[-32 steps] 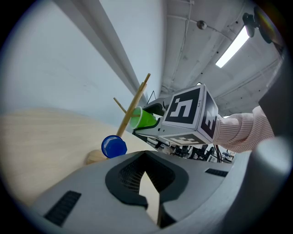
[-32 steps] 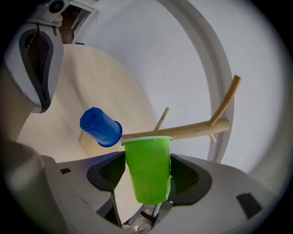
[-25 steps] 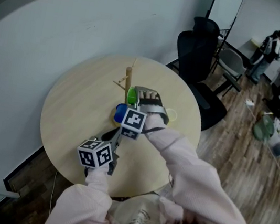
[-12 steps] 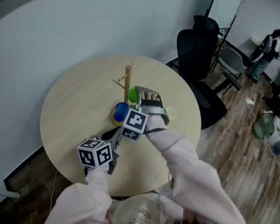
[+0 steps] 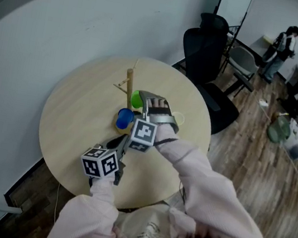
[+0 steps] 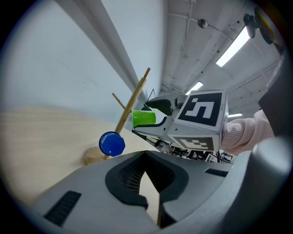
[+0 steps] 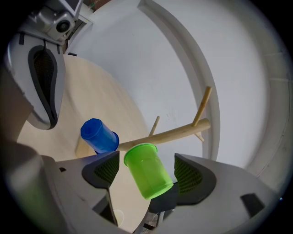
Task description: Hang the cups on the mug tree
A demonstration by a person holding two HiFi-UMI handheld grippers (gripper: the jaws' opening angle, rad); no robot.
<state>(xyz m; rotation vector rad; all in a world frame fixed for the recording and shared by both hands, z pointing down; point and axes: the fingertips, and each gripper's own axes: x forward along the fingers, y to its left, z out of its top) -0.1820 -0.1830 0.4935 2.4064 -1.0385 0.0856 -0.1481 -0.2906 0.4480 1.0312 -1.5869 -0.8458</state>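
Head view steeply overhead; gripper views (close, low) share mug tree [image 5: 128, 84]

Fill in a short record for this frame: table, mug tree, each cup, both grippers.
table: round, light wood
mug tree: wooden, standing on the table
green cup: by the tree's stem, between the right gripper's jaws, pads clear of it
blue cup: tilted, low on the tree near its base
right gripper: open; jaws have just been opening
left gripper: shut, empty, back from the tree
unclear: whether the green cup's handle sits on a peg
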